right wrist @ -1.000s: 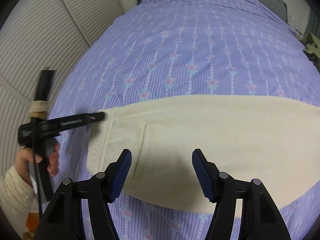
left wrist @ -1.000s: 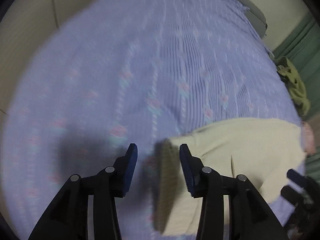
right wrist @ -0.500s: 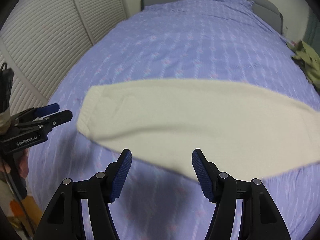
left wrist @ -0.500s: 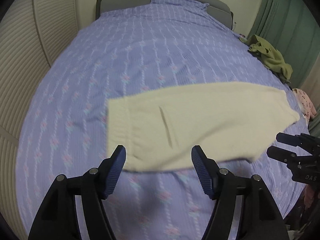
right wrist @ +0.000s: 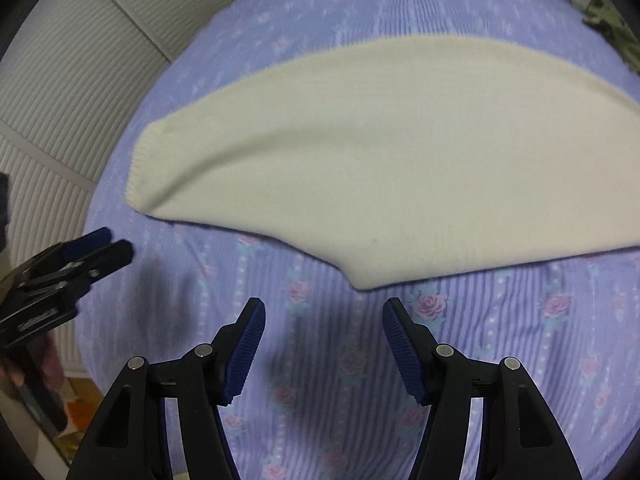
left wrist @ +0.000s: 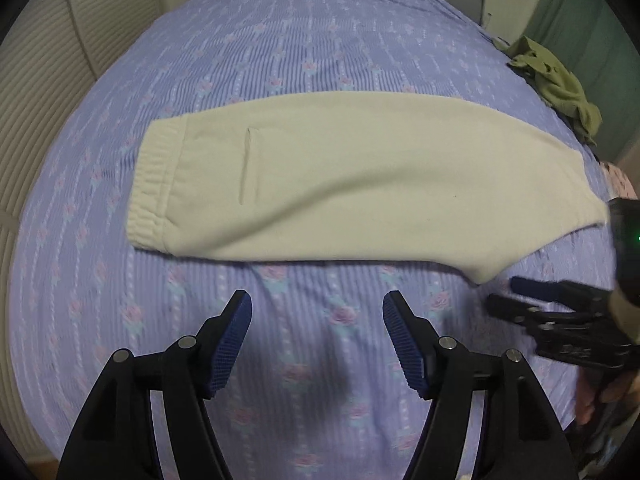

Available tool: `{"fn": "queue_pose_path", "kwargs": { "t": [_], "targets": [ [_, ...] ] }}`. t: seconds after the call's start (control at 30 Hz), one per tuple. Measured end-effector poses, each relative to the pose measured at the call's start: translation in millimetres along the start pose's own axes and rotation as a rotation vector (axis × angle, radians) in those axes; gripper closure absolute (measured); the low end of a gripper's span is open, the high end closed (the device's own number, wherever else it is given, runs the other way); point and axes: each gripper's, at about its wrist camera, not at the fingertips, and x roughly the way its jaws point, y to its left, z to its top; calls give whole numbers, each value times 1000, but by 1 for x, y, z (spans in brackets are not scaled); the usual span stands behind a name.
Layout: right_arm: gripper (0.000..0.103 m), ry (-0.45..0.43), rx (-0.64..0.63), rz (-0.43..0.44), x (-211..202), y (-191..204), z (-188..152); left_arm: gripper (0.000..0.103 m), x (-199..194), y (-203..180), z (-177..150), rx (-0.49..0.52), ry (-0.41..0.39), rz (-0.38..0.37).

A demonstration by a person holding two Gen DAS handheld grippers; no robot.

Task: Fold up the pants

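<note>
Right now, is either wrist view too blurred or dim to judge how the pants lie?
Left wrist: sharp enough; the pants show waistband and pocket seam, with fisheye bending at the edges and the right tongs smeared. Right wrist: softer, with motion blur on the bedspread and the left tongs. Both are dim, without glare.

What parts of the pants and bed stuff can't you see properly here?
- Right wrist view: the pants run off the right edge, so their waistband is cut off.
- Left wrist view: the right gripper is motion-blurred.
- Left wrist view: the green cloth is crumpled; what it is cannot be told.
</note>
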Motion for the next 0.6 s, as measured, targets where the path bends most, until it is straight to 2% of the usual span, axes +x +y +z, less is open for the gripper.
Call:
{"fn": "queue_pose_path", "kwargs": {
  "t": [0.1,0.23,0.3,0.43,0.6],
  "targets": [
    [41,46,17,38,22,-8,6,36,0,-11,-3,-22,6,3],
    [42,81,18,47,35,-14,8,36,-4,-22,-7,-31,6,12],
    [46,53,7,62,25,-12,9,36,-8,-26,-9,-33,2,17],
    [47,-92,-33,93,-11,-5,20,36,-15,-28,-10,-48,-8,33],
    [47,-58,-48,109,5,-7,30,36,-18,-31,-11,-49,-6,64]
  ]
}}
